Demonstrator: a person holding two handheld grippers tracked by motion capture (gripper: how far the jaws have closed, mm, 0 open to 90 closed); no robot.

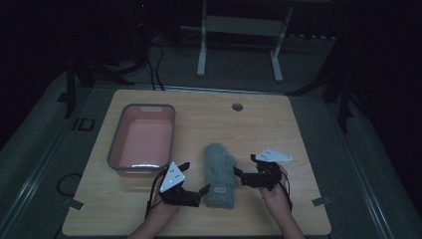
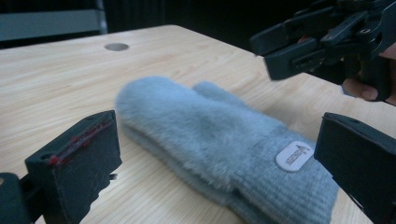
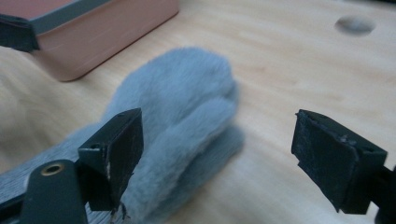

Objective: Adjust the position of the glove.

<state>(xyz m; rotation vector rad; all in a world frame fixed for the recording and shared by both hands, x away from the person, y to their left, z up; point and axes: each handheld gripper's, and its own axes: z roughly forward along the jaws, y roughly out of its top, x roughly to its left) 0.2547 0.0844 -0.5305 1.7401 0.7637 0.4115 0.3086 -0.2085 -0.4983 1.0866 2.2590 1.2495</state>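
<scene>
Left hand-held gripper (image 1: 196, 190) just beside grey mitten (image 1: 219, 174), right hand-held gripper (image 1: 245, 172) opposite, both agape

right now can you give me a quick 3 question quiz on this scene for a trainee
1. True or false: the grey mitten lies inside the pink tub.
2. Which gripper is nearer the tub? A) left gripper B) right gripper
3. What small thing sits on the mitten's knit cuff?

Key:
1. False; it lies flat on the wooden table, beside the tub.
2. A.
3. A white label.
</scene>
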